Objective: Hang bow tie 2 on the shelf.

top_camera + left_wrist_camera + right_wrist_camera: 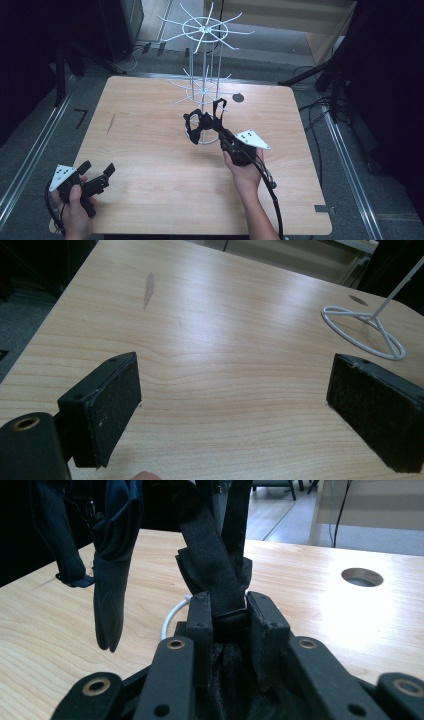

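Note:
A black strappy fabric item (202,122) hangs at the lower tier of a white wire rack (205,30) standing at the table's far middle. My right gripper (223,134) is shut on one of its black straps (215,565), just in front of the rack's round base (172,617). More dark fabric (112,545) dangles to the left in the right gripper view. My left gripper (97,172) hovers at the table's near left corner, jaws wide apart with nothing between its pads (117,400). The rack base (362,330) lies ahead to its right.
The wooden table (150,150) has a round cable hole (238,97) near its far edge and a dark smudge (148,287) at the left. Cables and dark stands crowd the floor to the right (325,100). A cable (272,200) trails from the right gripper.

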A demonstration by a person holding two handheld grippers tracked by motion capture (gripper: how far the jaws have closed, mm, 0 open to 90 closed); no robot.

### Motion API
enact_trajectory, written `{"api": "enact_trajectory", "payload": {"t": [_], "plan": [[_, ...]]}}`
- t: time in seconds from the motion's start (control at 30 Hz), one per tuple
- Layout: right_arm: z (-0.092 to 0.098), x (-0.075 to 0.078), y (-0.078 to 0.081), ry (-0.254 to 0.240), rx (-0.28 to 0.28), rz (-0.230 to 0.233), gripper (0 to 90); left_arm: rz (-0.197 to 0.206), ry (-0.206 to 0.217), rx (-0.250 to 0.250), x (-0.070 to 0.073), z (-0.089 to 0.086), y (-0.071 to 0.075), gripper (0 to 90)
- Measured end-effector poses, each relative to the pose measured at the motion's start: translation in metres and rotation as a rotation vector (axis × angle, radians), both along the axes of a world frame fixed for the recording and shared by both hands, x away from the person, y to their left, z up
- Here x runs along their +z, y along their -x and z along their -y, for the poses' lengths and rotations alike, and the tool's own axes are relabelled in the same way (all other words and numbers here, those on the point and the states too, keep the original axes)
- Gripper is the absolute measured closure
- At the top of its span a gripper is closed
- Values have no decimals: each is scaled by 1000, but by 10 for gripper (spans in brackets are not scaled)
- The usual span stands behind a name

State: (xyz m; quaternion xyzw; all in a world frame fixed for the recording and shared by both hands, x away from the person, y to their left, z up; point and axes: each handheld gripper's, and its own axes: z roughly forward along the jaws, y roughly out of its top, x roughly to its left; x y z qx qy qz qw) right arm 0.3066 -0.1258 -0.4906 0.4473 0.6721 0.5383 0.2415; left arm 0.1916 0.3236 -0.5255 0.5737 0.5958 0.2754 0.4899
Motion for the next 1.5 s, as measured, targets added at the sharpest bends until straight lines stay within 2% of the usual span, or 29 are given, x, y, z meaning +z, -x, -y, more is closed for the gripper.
{"api": "enact_trajectory", "payload": {"t": [0.27,0.47,0.53,0.7,0.73,0.77,0.8,0.87,0.9,0.97,1.03,1.1,1.23,1.5], "plan": [[-4,-10,-9,5,14,-11,748,-1,-2,-1,0,0,0,81],[-2,-16,-15,52,8,26,714,-1,-1,-1,0,0,0,81],[-2,-17,-16,40,14,29,654,-1,-1,-1,0,0,0,81],[-3,-15,-12,92,17,59,454,-2,1,0,0,0,0,81],[-3,-15,-12,92,17,59,454,-2,1,0,0,0,0,81],[-3,-15,-11,102,21,63,410,-1,1,0,0,0,0,81],[-1,-14,-10,90,33,52,327,-1,4,-1,0,-1,0,81],[1,-14,-9,87,31,52,294,-1,4,-1,0,-1,0,81],[4,-15,-7,93,12,62,217,-2,3,0,0,-1,0,81],[7,-15,-5,100,8,55,144,-2,2,0,0,0,0,81],[11,-15,-3,108,22,49,137,-2,3,0,0,-1,0,81],[14,-14,-1,126,27,23,130,-2,3,0,0,-1,0,81],[22,-13,4,98,58,25,49,0,5,1,0,0,0,81],[40,-10,13,77,33,35,30,0,5,1,0,0,0,81]]}}
